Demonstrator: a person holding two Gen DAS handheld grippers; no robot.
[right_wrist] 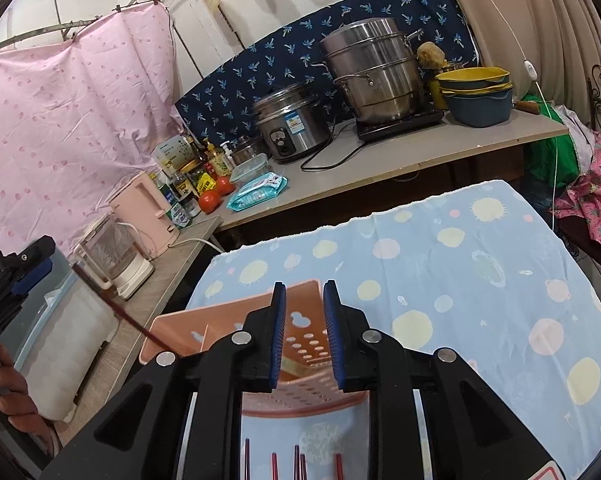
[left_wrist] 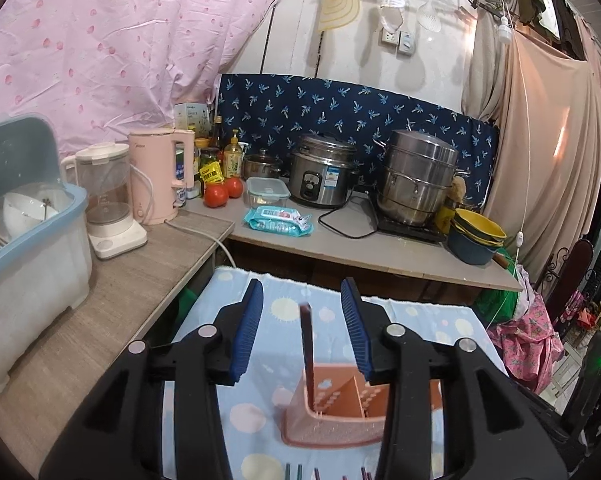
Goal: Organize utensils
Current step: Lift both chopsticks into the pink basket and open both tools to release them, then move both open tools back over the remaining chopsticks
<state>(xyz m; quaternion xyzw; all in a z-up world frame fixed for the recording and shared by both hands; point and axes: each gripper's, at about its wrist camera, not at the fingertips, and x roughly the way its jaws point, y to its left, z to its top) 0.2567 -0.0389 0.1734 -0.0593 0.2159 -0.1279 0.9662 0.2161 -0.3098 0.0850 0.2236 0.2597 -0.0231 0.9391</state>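
Note:
A pink slotted utensil holder stands on a table covered with a light blue cloth. One dark red chopstick stands in the holder's left compartment. My left gripper is open around its upper end, and neither pad touches it. In the right wrist view the same chopstick leans left out of the holder towards the left gripper, which a hand holds. My right gripper hovers over the holder, open, with nothing between its pads. Several more chopsticks lie on the cloth below it.
A wooden counter on the left carries a blue and white dish box, a glass jug and a pink kettle. The far counter holds tomatoes, a wipes pack, a rice cooker, a steel steamer and stacked bowls.

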